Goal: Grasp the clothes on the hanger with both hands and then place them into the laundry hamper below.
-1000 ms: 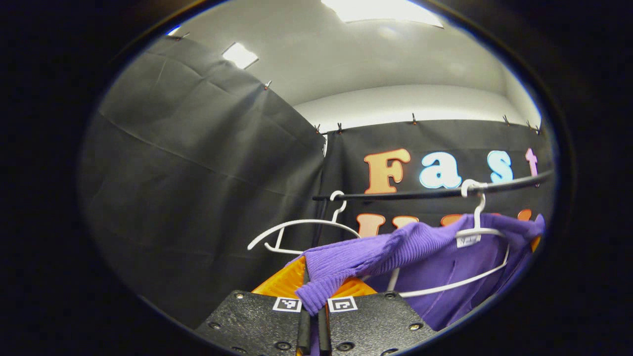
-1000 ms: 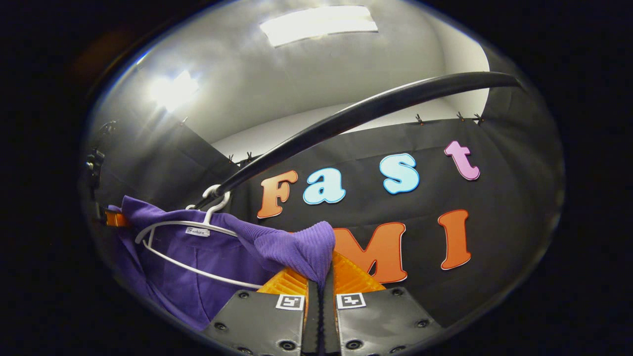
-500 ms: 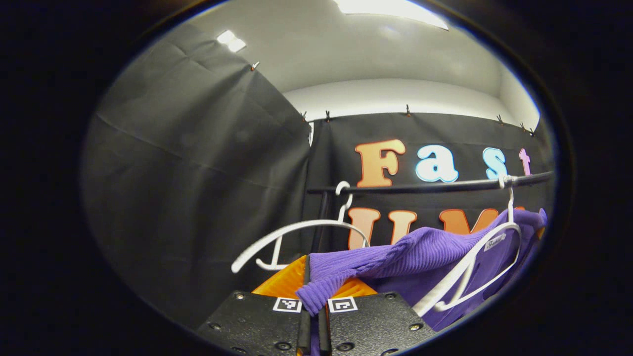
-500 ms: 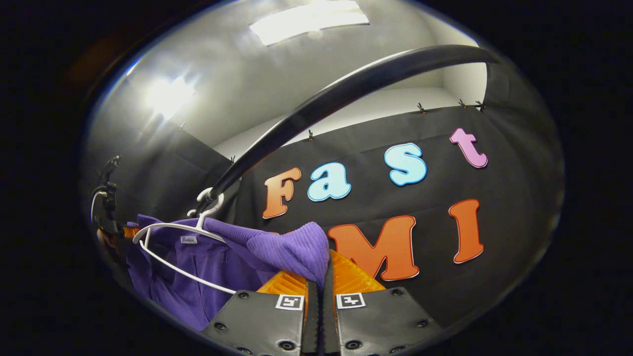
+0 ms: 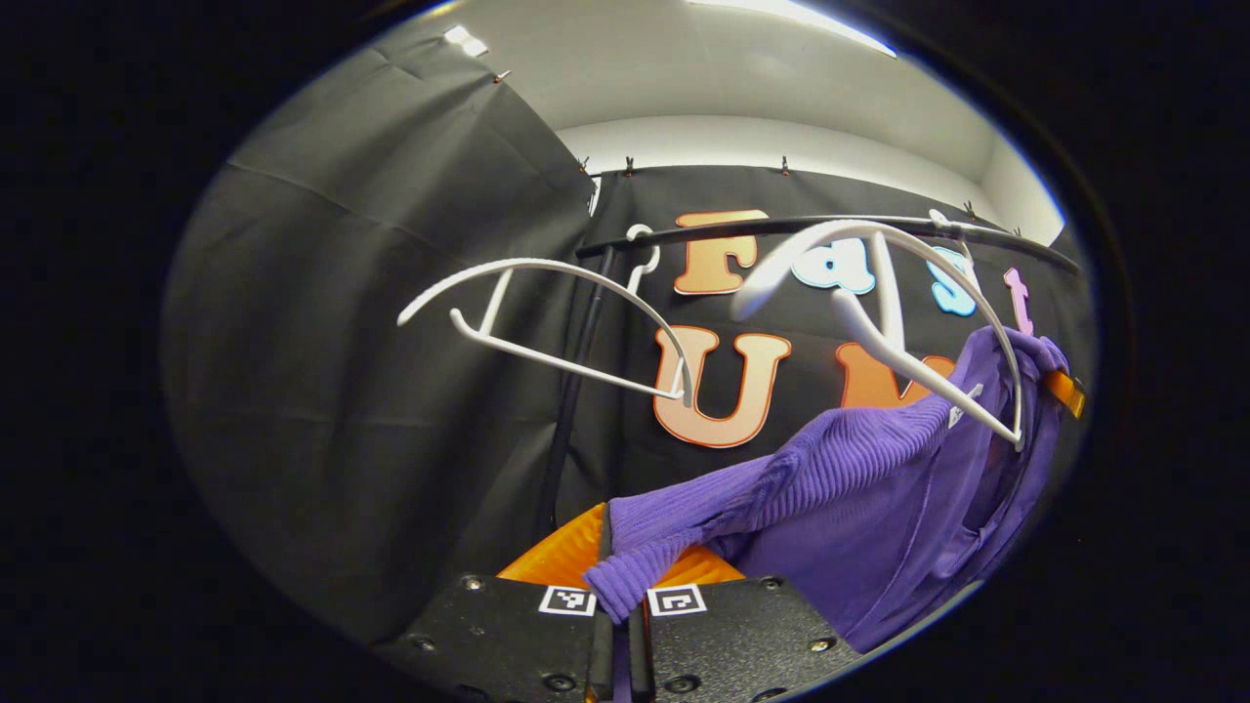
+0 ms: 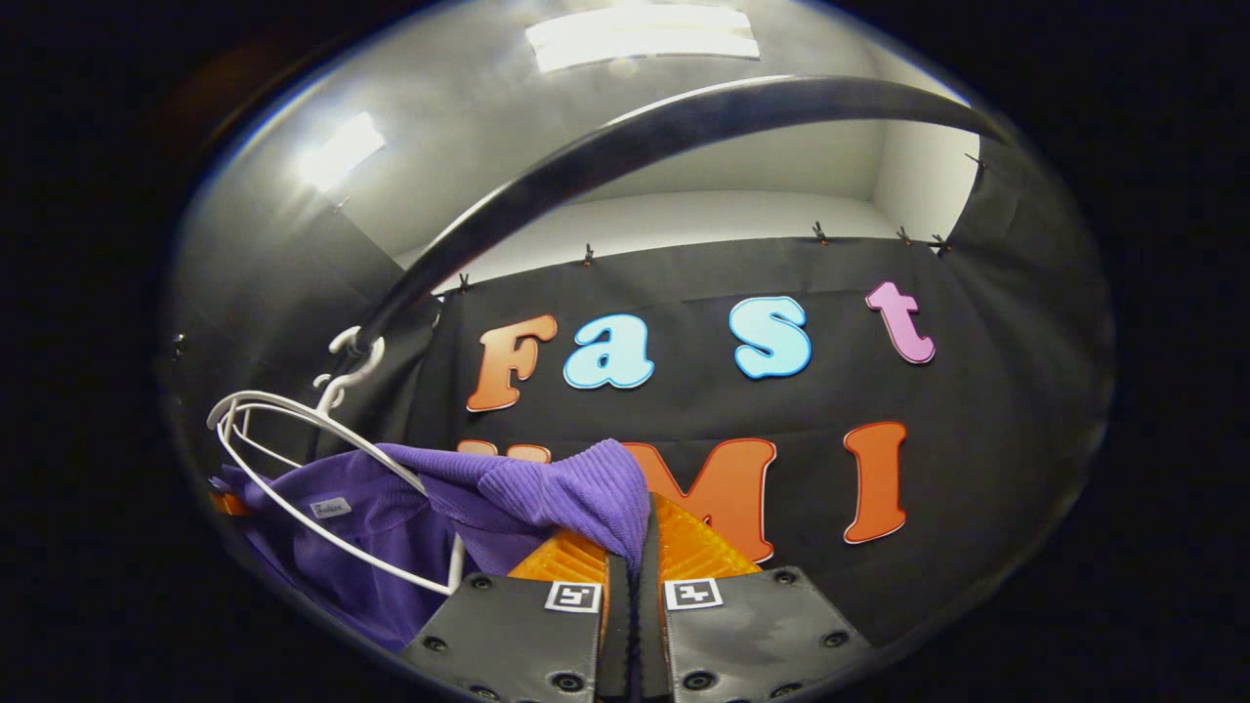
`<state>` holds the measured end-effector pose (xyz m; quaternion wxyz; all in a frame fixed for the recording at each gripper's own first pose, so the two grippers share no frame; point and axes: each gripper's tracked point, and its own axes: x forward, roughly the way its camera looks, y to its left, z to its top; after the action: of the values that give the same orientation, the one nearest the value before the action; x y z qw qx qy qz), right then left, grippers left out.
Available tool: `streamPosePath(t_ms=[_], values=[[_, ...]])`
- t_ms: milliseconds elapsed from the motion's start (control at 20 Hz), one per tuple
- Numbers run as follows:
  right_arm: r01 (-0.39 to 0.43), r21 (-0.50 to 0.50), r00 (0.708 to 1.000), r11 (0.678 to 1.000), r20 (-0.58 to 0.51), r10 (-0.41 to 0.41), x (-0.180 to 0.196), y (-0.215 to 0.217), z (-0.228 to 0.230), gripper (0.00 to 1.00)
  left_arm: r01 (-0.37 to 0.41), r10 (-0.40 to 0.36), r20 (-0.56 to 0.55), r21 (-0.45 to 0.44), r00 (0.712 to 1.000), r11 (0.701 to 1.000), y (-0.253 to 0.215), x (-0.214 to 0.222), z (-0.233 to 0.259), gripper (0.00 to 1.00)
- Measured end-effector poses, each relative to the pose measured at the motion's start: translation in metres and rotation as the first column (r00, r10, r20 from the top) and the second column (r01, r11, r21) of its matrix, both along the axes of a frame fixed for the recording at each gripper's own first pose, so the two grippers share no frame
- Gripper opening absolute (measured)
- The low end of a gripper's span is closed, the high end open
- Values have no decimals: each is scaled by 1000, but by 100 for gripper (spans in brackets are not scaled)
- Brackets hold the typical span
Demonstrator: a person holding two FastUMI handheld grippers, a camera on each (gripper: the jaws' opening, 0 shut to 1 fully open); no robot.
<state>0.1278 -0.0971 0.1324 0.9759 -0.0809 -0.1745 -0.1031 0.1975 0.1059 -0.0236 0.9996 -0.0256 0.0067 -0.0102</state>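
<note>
Booth cloth fills the background, w/ a black rail (image 5: 830, 227) running across it near the top of the left gripper view and arching overhead (image 6: 625, 146) in the right gripper view. Purple garment (image 5: 879, 508) comes next: it's stretched between the two grippers, below the rail, and looks clear of its white hanger (image 5: 908, 322), which hangs on the rail just above the collar end; in the right gripper view that hanger (image 6: 293, 459) sits up and to the left of the cloth (image 6: 420, 527). A second, bare hanger (image 5: 547, 312) hangs farther along the rail. Left gripper (image 5: 619, 605): jaws closed to a slit, pinching a ribbed fold of the garment. Right gripper (image 6: 633, 586): same, jaws closed on a bunched ribbed edge. Key relation, as a judgement: garment's long axis runs gripper to gripper, roughly parallel w/ the rail, both hands equally engaged, so the load is shared. Hamper lies below per the task, so next move is prob. straight down, keeping the hanger's hooked ends from snagging the knit.
</note>
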Motion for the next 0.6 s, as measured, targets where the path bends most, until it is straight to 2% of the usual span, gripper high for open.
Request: streamPosePath(t_ms=[150,300,600], values=[[70,-18,998,997,-6,-70,12,-31,-7,10,33,-33,1,-12,999,999,-14,-4,2,6],[106,14,992,994,-77,-105,23,-59,-37,10,64,-64,1,20,998,998,-30,-11,-1,4],[118,72,974,990,-201,-102,4,-89,-103,10,76,-74,-14,147,997,986,-50,-47,-18,8]])
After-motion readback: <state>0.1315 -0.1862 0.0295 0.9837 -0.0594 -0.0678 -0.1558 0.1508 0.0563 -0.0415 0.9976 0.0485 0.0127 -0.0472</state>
